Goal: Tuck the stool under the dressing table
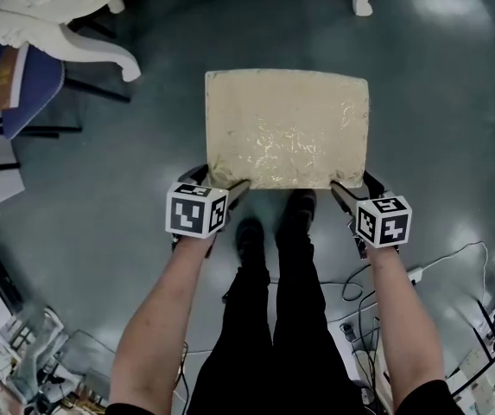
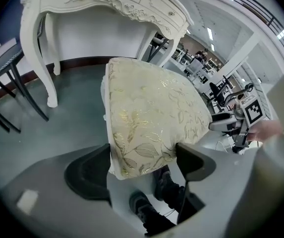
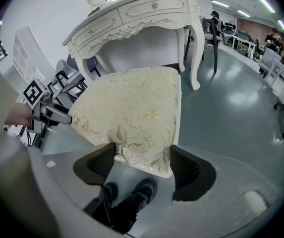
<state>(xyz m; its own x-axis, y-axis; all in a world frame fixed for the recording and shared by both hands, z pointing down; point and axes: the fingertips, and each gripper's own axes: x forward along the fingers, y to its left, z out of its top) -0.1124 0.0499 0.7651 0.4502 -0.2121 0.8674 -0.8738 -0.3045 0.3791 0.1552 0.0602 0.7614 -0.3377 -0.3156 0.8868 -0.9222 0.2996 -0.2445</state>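
The stool (image 1: 286, 128) has a cream cushion with a gold leaf pattern and sits directly in front of me, over the grey floor. My left gripper (image 1: 221, 182) is shut on its near left corner, and my right gripper (image 1: 355, 184) is shut on its near right corner. In the left gripper view the stool (image 2: 151, 113) fills the space between the jaws of the left gripper (image 2: 144, 162). In the right gripper view the right gripper (image 3: 142, 160) pinches the stool (image 3: 132, 113) in the same way. The white carved dressing table (image 2: 97, 4) (image 3: 142, 14) stands just beyond, and its curved legs (image 1: 100, 46) show at the top of the head view.
A dark-framed chair (image 1: 31, 93) (image 2: 3, 73) stands left of the dressing table. The person's black shoes (image 1: 249, 232) are just behind the stool. Cables (image 1: 351, 292) trail on the floor at the lower right, and clutter (image 1: 22, 353) sits at the lower left. More chairs (image 3: 208, 33) stand to the right.
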